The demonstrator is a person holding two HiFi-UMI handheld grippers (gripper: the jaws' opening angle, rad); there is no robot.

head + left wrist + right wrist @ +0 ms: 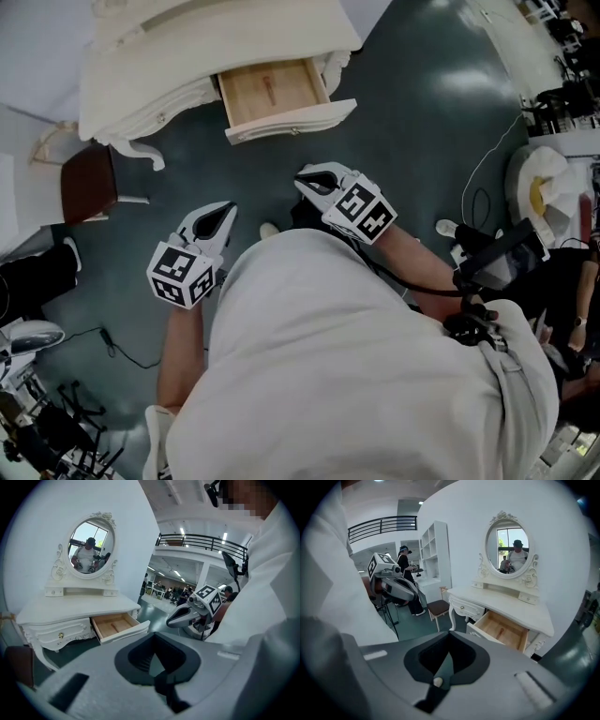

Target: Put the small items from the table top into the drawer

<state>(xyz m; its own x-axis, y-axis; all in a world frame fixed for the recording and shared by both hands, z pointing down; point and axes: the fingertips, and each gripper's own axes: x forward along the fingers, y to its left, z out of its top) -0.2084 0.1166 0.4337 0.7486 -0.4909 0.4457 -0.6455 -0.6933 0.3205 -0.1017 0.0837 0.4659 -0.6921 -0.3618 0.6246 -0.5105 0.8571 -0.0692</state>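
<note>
The white dressing table (pixel 141 66) stands at the top of the head view with its wooden drawer (pixel 272 94) pulled open. A thin brownish strip lies inside the drawer; I cannot tell what it is. No small items show on the table top (pixel 511 607) in either gripper view. My left gripper (pixel 228 208) and right gripper (pixel 302 175) hover over the dark floor in front of the table, short of the drawer. Both have their jaws together and hold nothing. The left gripper view shows the drawer (pixel 115 626) ahead and the right gripper (pixel 185 617) beside it.
A brown stool (pixel 89 183) stands left of the table. An oval mirror (pixel 509 548) tops the table. Cables (pixel 483 183) trail on the floor at right, near a seated person (pixel 562 309) and equipment. A tripod base (pixel 56 427) sits at lower left.
</note>
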